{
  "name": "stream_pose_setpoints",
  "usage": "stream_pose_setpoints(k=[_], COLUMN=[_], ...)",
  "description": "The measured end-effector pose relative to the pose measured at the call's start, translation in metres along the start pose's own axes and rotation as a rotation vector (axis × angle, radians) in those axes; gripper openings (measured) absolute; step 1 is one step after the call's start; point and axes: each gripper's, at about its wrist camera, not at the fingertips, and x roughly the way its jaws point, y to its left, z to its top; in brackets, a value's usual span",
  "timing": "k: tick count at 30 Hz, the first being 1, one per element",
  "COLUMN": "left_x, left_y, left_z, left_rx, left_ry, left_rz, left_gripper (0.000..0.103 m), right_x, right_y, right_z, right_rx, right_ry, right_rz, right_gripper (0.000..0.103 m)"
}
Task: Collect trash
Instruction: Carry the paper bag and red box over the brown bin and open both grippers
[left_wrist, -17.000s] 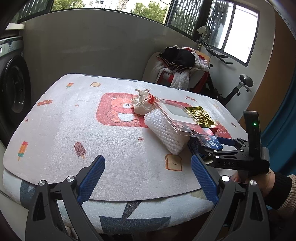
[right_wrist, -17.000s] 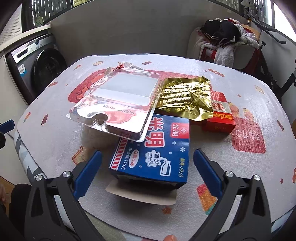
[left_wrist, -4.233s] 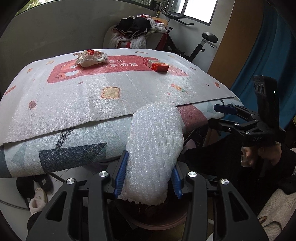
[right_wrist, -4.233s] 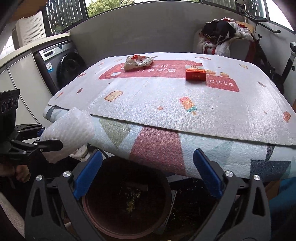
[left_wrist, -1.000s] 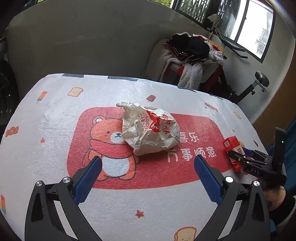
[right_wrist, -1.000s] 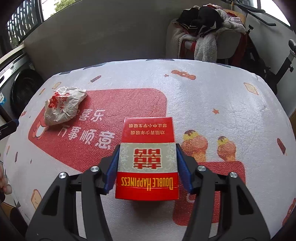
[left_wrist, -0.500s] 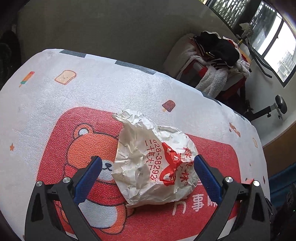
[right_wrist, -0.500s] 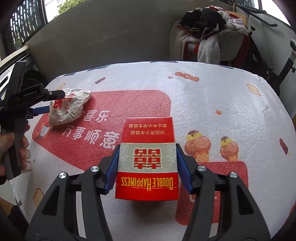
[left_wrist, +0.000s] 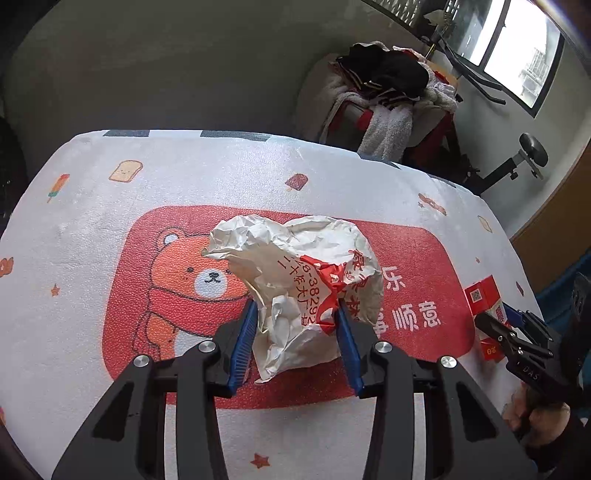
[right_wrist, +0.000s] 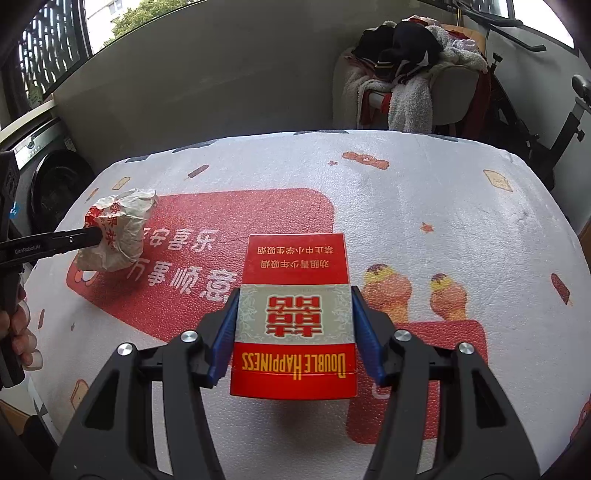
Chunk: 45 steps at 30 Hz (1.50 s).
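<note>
A crumpled white paper bag with red print (left_wrist: 295, 258) lies on the bear picture of the table mat (left_wrist: 184, 177). My left gripper (left_wrist: 295, 304) has it between its blue pads; the jaws are closing and both pads press into the paper. From the right wrist view the same bag (right_wrist: 122, 229) shows at the far left with a left finger (right_wrist: 55, 240) against it. My right gripper (right_wrist: 295, 291) is shut on a red cigarette box (right_wrist: 295, 332), held just above the mat. That box (left_wrist: 482, 295) also appears at the right of the left wrist view.
A chair heaped with clothes (left_wrist: 388, 85) stands beyond the table's far edge, an exercise bike (left_wrist: 517, 162) to its right. A washing machine (right_wrist: 48, 166) sits at the left. A hand (right_wrist: 18, 332) grips the left tool's handle.
My left gripper came in over the paper bag and its wide-open jaws closed in onto the bag's sides. The right gripper and its red box stayed put.
</note>
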Motion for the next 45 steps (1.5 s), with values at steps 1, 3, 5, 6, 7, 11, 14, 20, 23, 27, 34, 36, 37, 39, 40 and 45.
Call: stream_pose_setpoints(k=[1,3,5,6,7,11,14,20,23,27,34,36,37,39,40,45], left_x=[-0.008,-0.023,-0.036,-0.042,-0.048,-0.073,-0.094,-0.125,-0.138,-0.155,-0.177,-0.181,-0.183,-0.187,-0.188,-0.19], left_y=[-0.001,-0.004,-0.007,-0.008,-0.01,-0.018,-0.027,-0.039,-0.047,-0.052,-0.06,-0.062,-0.063,-0.065,-0.066,-0.074], left_z=[-0.004,-0.013,-0.023,-0.028,-0.034,-0.053,-0.07,-0.108,-0.128,-0.153,-0.194,-0.206,-0.211,-0.221,-0.226,-0.25], left_rx=[0.008,0.028,0.046,0.05,0.052,0.076,0.1,0.1,0.123,0.138,0.16,0.17,0.174,0.184,0.189,0.229], left_ry=[-0.006,-0.015,-0.02,-0.017,-0.016,-0.015,-0.033,-0.03,-0.031,-0.041,-0.058,-0.061,-0.061,-0.06,-0.059,-0.056], left_rz=[-0.002,-0.012,-0.021,-0.028,-0.035,-0.053,-0.062,-0.095,-0.092,-0.093,-0.092,-0.091,-0.094,-0.098,-0.099,-0.094], left_gripper=[0.041,0.041,0.041,0.041,0.041,0.041,0.041,0.041,0.041,0.041,0.042,0.042,0.042,0.042,0.042,0.042], right_x=[-0.004,-0.015,-0.026,-0.031,-0.037,-0.064,-0.086,-0.121,-0.137,-0.156,-0.18,-0.183,-0.184,-0.186,-0.187,-0.192], right_y=[0.005,0.013,0.019,0.022,0.024,0.034,0.042,0.055,0.061,0.068,0.074,0.073,0.073,0.073,0.073,0.072], right_z=[0.0,-0.002,-0.004,-0.006,-0.009,-0.023,-0.035,-0.065,-0.082,-0.105,-0.14,-0.151,-0.155,-0.164,-0.168,-0.186], right_rx=[-0.026,-0.076,-0.093,-0.094,-0.094,-0.088,-0.085,-0.104,-0.115,-0.133,-0.146,-0.142,-0.141,-0.138,-0.136,-0.111], right_ry=[0.002,-0.003,-0.005,-0.006,-0.007,-0.018,-0.031,-0.038,-0.042,-0.043,-0.045,-0.044,-0.043,-0.042,-0.042,-0.053], right_rz=[0.007,0.007,0.014,0.022,0.028,0.048,0.069,0.081,0.095,0.103,0.113,0.11,0.11,0.107,0.107,0.115], right_gripper=[0.058,0.058,0.058,0.058,0.058,0.058,0.058,0.058,0.058,0.058,0.058,0.058,0.058,0.058,0.058,0.058])
